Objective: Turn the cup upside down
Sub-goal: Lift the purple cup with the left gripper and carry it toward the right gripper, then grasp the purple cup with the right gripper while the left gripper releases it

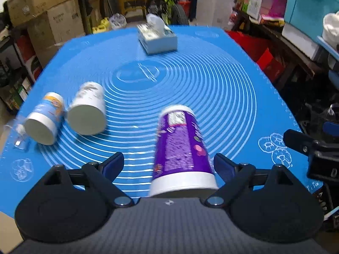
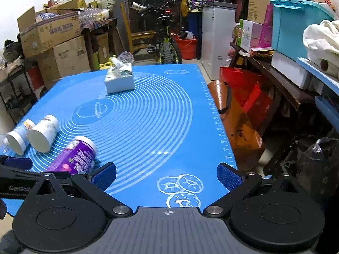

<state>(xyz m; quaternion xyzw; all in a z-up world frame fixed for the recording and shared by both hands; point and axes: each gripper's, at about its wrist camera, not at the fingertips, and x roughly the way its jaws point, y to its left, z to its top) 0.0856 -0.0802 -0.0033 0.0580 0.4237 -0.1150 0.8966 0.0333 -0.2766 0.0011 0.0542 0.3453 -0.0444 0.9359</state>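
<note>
A purple paper cup (image 1: 182, 148) lies on its side on the blue mat (image 1: 211, 89), its white rim toward the camera, between the fingers of my open left gripper (image 1: 168, 165). It rests close to the right finger; I cannot tell if they touch. It also shows in the right wrist view (image 2: 77, 156). A white cup (image 1: 88, 110) and a blue-and-white cup (image 1: 45, 120) lie on their sides at the left. My right gripper (image 2: 167, 176) is open and empty above the mat's near right part.
A white tissue box (image 1: 157, 38) stands at the mat's far side. Cardboard boxes are stacked beyond the left edge, shelves with bins and red bags along the right. The right gripper shows at the right edge of the left wrist view (image 1: 313, 148).
</note>
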